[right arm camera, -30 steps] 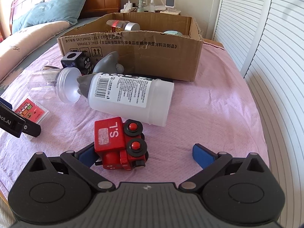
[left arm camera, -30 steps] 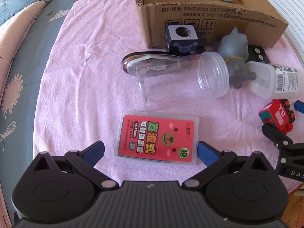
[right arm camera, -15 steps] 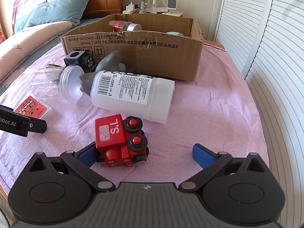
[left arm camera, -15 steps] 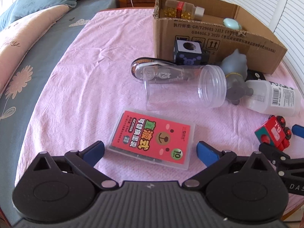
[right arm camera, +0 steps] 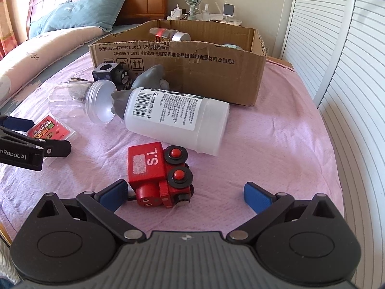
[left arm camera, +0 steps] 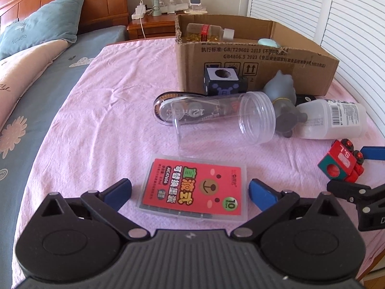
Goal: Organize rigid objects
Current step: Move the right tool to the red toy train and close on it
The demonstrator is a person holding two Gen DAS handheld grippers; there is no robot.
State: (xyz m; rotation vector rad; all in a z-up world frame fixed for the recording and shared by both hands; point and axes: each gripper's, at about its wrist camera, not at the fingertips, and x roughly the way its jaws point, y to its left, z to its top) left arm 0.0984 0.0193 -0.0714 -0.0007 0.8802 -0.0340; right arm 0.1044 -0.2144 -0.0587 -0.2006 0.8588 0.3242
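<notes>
Approach step. Left gripper [left arm camera: 190, 190] spread wide around refill case [left arm camera: 195, 190]; right gripper [right arm camera: 185, 192] released, red train [right arm camera: 161, 175] at its 11 o'clock. Next: clench, lift to box [right arm camera: 240, 72] at 12.

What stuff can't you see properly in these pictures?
- Cardboard box: in both views its front wall hides most of the inside.
- Grey toy: right wrist view, white bottle covers its lower part.
- Right hand-held gripper: left wrist view, cut off by the edge.

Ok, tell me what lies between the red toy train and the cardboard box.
The white labelled bottle lies on its side between the red toy train and the cardboard box, clearest in the right wrist view.
</notes>
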